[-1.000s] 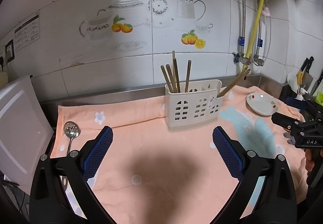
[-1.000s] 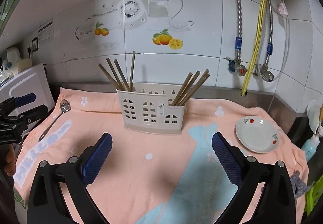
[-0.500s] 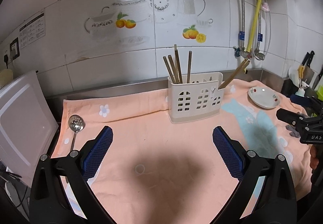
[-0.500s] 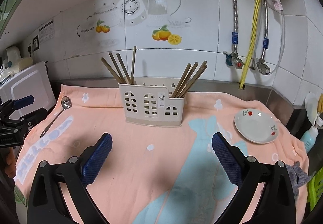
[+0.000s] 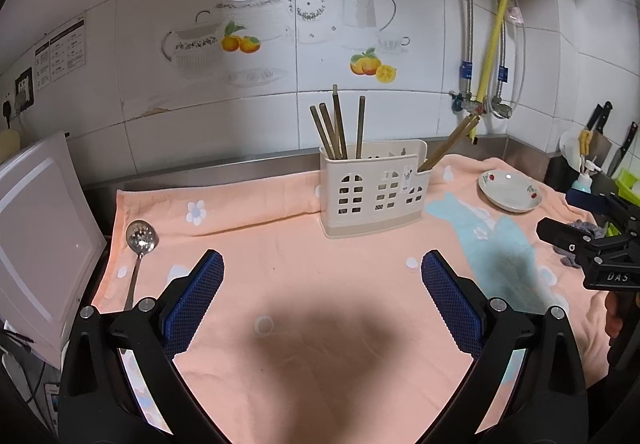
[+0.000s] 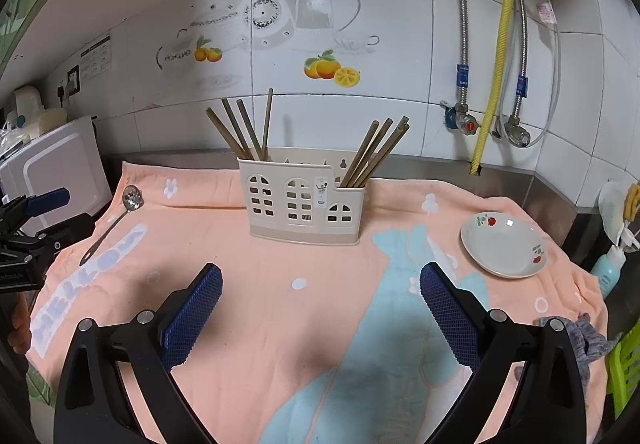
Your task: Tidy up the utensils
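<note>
A cream utensil holder (image 5: pixel 374 190) (image 6: pixel 304 202) stands on the peach towel (image 5: pixel 280 284) near the wall. Several brown chopsticks (image 5: pixel 336 128) (image 6: pixel 244 130) stand in its left compartment and more chopsticks (image 6: pixel 378 152) (image 5: pixel 450 142) lean out of its right one. A slotted metal spoon (image 5: pixel 138 250) (image 6: pixel 116 218) lies at the towel's left edge. My left gripper (image 5: pixel 322 296) is open and empty above the towel's front. My right gripper (image 6: pixel 320 302) is open and empty too. Each gripper shows at the edge of the other's view: the right (image 5: pixel 592 244), the left (image 6: pixel 36 232).
A small white dish (image 5: pixel 510 190) (image 6: pixel 503 250) with red flowers sits on the towel at the right. A white appliance (image 5: pixel 36 228) stands at the left. Pipes (image 6: pixel 496 44) run down the tiled wall. A grey rag (image 6: pixel 580 336) lies at the right edge.
Both grippers have drawn back and risen a little, so the holder looks smaller and further away. Nothing on the towel has moved.
</note>
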### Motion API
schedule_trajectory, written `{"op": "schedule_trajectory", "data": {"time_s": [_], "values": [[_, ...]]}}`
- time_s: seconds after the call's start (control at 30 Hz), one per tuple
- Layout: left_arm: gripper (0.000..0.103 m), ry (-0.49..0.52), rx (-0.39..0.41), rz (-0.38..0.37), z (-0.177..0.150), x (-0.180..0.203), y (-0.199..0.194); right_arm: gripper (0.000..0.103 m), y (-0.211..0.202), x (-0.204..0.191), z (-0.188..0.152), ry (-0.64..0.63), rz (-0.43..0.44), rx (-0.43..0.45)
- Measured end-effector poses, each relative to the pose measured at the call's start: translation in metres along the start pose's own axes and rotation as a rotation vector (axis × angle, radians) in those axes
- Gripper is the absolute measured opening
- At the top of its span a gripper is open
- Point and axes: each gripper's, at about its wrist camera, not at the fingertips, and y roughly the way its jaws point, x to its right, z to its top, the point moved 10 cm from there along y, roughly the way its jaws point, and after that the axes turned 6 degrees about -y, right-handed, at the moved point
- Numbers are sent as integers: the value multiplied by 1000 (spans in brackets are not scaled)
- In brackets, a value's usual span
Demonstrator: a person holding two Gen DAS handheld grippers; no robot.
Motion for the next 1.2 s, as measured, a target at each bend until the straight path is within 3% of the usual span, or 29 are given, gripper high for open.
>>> {"op": "schedule_trajectory", "data": {"time_s": [1.2], "values": [[98,0,-41,-26,-14,15,8,96,2,-7,-3,-31,5,-13]]}}
